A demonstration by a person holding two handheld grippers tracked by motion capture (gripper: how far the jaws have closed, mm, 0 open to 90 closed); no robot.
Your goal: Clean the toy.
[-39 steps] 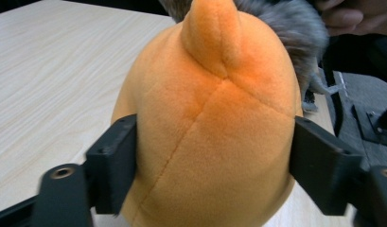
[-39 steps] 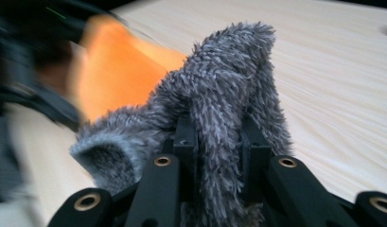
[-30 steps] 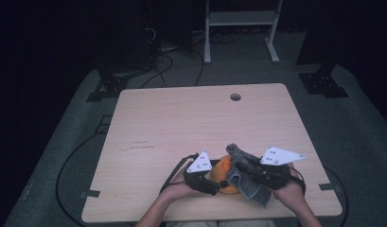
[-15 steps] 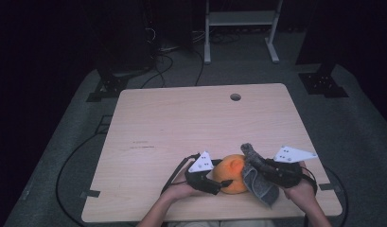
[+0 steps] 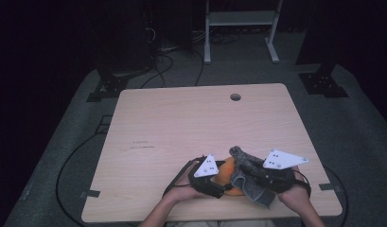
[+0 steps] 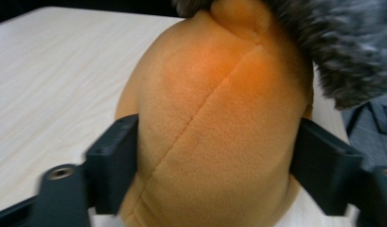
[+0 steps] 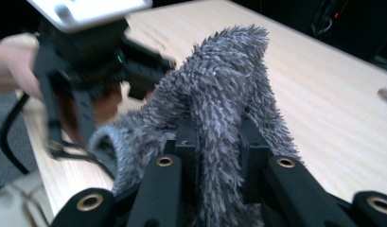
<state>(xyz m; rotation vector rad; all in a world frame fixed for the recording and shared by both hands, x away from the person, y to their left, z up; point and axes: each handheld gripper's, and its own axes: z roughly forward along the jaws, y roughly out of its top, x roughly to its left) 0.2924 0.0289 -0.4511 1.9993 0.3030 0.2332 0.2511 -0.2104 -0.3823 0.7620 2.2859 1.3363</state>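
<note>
Wooden table (image 5: 181, 127): left claw (image 6: 215, 161) grips orange plush (image 6: 215, 118), right claw (image 7: 219, 156) grey fur (image 7: 219, 94).

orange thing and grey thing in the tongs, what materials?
Orange toy: looks like soft fleece plush, matte, short nap, with a stitched seam across it. Grey cloth: shaggy long-pile fabric, likely faux fur or fuzzy knit; individual fibres stick out.

A: What's at the near edge of the table (image 5: 181, 123)?

B: 2 soft things. An orange plush (image 6: 215, 123), fleece, 1 stitched seam running diagonally, pinched between the left gripper's (image 6: 215, 156) jaws.

A: And the grey one?

B: A shaggy grey cloth (image 7: 219, 109), draped against the plush's right side, bunched upward, clamped in the right gripper (image 7: 219, 156).
</note>
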